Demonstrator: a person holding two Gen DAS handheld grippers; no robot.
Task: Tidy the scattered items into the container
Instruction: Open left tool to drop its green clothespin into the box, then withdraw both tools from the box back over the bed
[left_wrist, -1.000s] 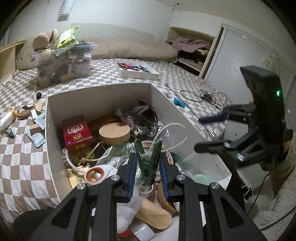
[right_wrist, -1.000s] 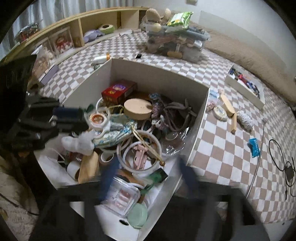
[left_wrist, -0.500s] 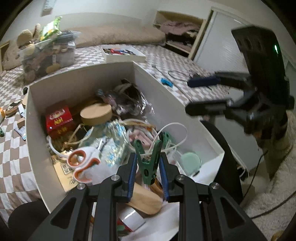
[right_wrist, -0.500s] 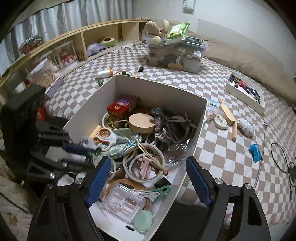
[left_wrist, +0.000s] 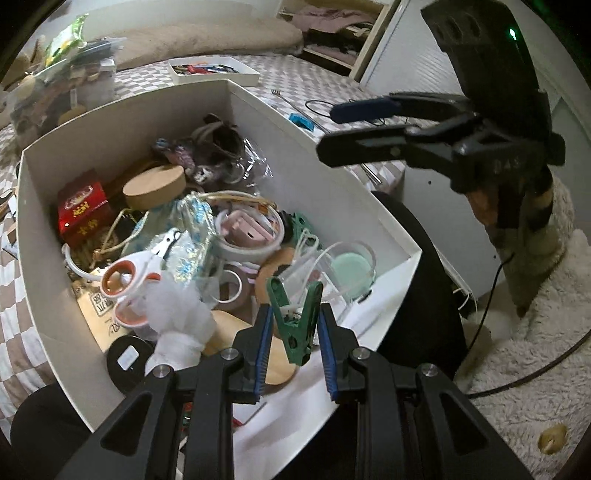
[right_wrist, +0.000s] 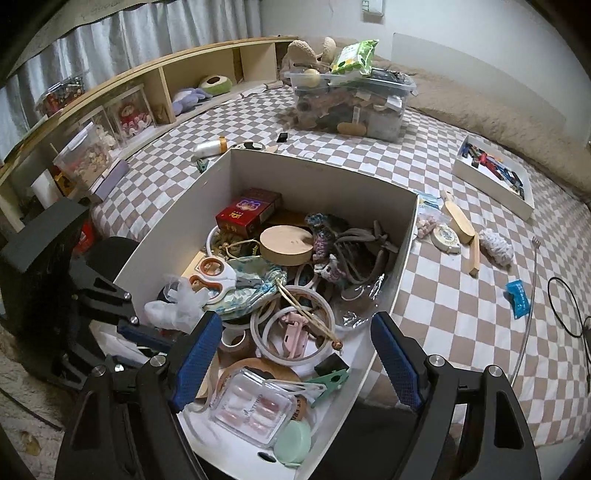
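A white cardboard box (left_wrist: 122, 107) (right_wrist: 321, 173) stands on the checkered bed, full of small items: a red box (right_wrist: 248, 213), a round wooden lid (right_wrist: 287, 244), scissors (right_wrist: 214, 275) and hoops. My left gripper (left_wrist: 293, 326) is shut on a green clip (left_wrist: 295, 321) and holds it above the box's near corner. My right gripper (right_wrist: 295, 350) is open and empty above the box's other near end; it also shows in the left wrist view (left_wrist: 351, 129). The left gripper's body shows at the left of the right wrist view (right_wrist: 92, 306).
Loose items lie on the bed right of the box: a wooden brush (right_wrist: 460, 221), a round tin (right_wrist: 446, 240), a white yarn ball (right_wrist: 498, 246), a blue packet (right_wrist: 519, 293). A white tray (right_wrist: 495, 181), a clear bin (right_wrist: 351, 103) and a shelf (right_wrist: 147, 96) stand behind.
My left gripper has carried the green clip down and toward the box's near corner. My right gripper has pulled back and risen slightly, staying open.
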